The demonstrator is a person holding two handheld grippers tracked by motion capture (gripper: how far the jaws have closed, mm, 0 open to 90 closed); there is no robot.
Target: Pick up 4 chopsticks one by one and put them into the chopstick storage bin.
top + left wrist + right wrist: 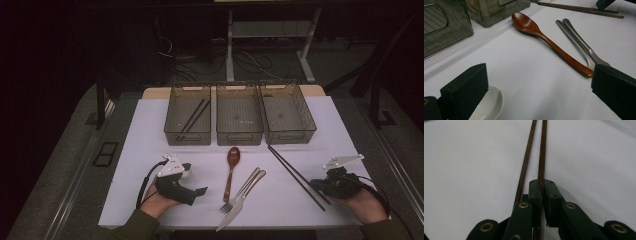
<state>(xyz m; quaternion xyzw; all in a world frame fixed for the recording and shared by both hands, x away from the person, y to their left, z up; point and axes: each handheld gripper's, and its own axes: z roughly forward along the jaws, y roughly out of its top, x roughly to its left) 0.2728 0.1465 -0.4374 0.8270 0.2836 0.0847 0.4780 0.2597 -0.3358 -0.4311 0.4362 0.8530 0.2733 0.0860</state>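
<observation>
High view showed the right gripper at the near end of two dark wooden chopsticks lying on the white table. Left gripper view showed the left gripper open beside a brown wooden spoon. Right gripper view had its jaws clamped on one chopstick, the other just beside.

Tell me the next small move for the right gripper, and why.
Probably lift slightly: the right gripper is shut on one chopstick, while the other chopstick lies loose beside it. The left bin already holds a pair.
</observation>
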